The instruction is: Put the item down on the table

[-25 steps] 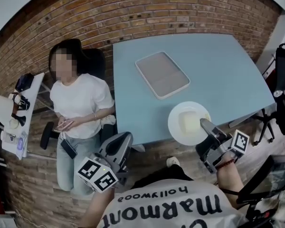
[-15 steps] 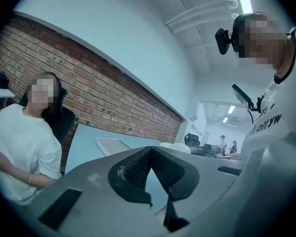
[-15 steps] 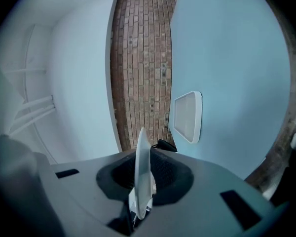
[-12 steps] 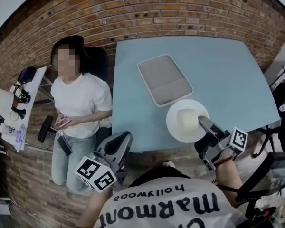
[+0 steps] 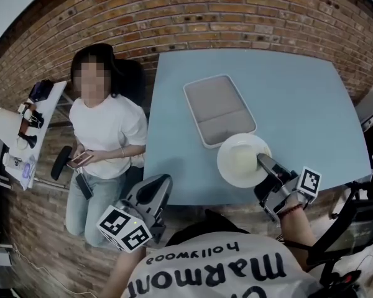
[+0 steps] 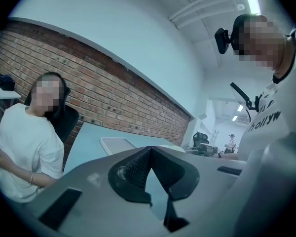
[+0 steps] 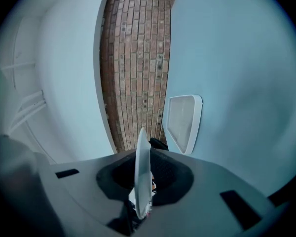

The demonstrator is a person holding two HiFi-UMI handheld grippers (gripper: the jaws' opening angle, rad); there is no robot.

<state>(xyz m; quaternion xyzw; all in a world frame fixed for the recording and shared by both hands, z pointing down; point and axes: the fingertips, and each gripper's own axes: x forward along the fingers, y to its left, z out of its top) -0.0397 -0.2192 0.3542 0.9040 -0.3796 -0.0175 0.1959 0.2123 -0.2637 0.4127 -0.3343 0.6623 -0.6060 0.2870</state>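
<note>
A round white plate [image 5: 242, 160] hangs over the near edge of the light blue table [image 5: 298, 110], held by its near rim. My right gripper [image 5: 267, 166] is shut on the plate; in the right gripper view the plate [image 7: 141, 174] shows edge-on between the jaws. My left gripper [image 5: 150, 194] is low at the left, off the table, beside the person's chest. Its jaws [image 6: 149, 154] meet at the tips with nothing between them.
A white rectangular tray [image 5: 219, 109] lies on the table just beyond the plate, also seen as the tray [image 7: 183, 121]. A seated person in a white shirt [image 5: 105, 129] is at the table's left side. A side shelf [image 5: 25, 135] stands far left, a brick wall behind.
The plate and my right gripper have moved forward and left over the table edge, closer to the tray. The left gripper has stayed put.
</note>
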